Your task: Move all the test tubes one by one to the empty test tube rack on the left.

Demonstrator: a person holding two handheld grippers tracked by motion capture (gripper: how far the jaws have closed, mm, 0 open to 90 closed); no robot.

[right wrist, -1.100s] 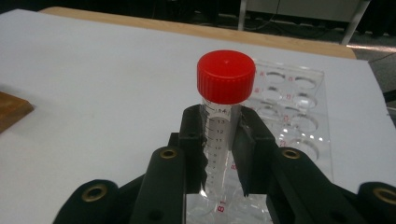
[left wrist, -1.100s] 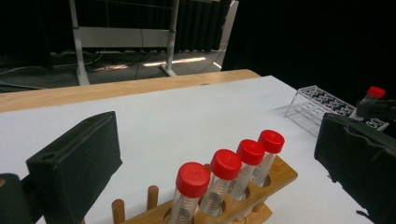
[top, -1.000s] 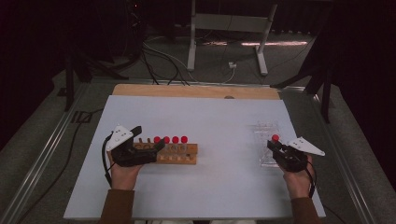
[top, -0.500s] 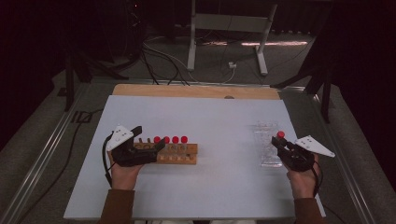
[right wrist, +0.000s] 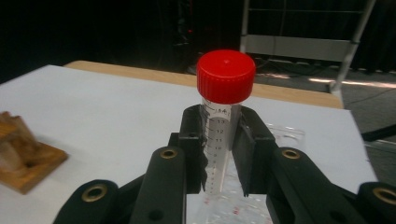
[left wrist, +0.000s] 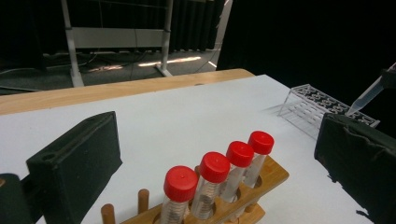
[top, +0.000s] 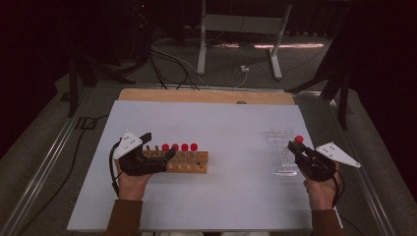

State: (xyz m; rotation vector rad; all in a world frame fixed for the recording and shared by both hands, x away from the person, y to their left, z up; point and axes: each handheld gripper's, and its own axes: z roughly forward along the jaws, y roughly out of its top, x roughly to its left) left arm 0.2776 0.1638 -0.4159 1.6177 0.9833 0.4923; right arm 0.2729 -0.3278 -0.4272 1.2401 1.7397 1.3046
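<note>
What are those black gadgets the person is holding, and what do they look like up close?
They are handheld two-jaw grippers. The left gripper and right gripper are both black, each topped with a pale grey three-cornered plate marked with small dark dots, and each trails a thin black cable. In the right gripper view, brass-coloured rivets sit in the black linkage arms behind thick block-shaped black pads. The person wears brown sleeves.

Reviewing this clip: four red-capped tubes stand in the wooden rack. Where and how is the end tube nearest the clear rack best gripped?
Grip the end tube just under its red cap, jaws straddling the clear wall crosswise to the row, coming from above. It stands upright in the wooden rack with a neighbour close beside it, so probably only the top and the two flanks are free, much as the right gripper holds its tube.
</note>
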